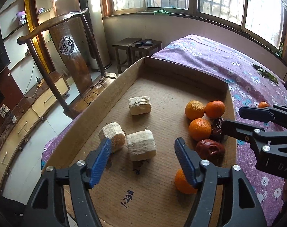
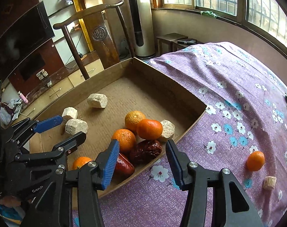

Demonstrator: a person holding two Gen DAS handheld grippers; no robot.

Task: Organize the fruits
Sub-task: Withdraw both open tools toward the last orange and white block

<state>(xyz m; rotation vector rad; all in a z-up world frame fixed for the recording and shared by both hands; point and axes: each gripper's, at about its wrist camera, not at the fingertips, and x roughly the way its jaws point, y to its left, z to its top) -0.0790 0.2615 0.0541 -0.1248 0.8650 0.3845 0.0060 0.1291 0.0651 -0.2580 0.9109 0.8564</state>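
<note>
A shallow cardboard tray [image 1: 124, 79] [image 2: 188, 126] lies on a purple flowered bed. In it are pale cut cane chunks [image 1: 141, 147] [image 2: 76, 125], several oranges [image 1: 200, 129] [image 2: 150, 128] and dark red dates [image 1: 209, 148] [image 2: 145, 151] grouped at its right side. My left gripper [image 1: 143, 157] is open and empty above the tray's near part, one chunk between its fingers' line; it also shows in the right wrist view [image 2: 67, 128]. My right gripper [image 2: 142, 159] is open and empty over the tray's right edge, above the dates; it also shows in the left wrist view [image 1: 236, 120]. One orange [image 2: 255, 160] and a small cane piece [image 2: 269, 183] lie on the bed outside the tray.
The bed cover [image 2: 228, 94] stretches right and back toward the windows. A wooden chair [image 1: 67, 43] stands left of the tray, with a TV cabinet [image 1: 39, 102] beyond. Two dark stools [image 1: 137, 47] stand by the far wall.
</note>
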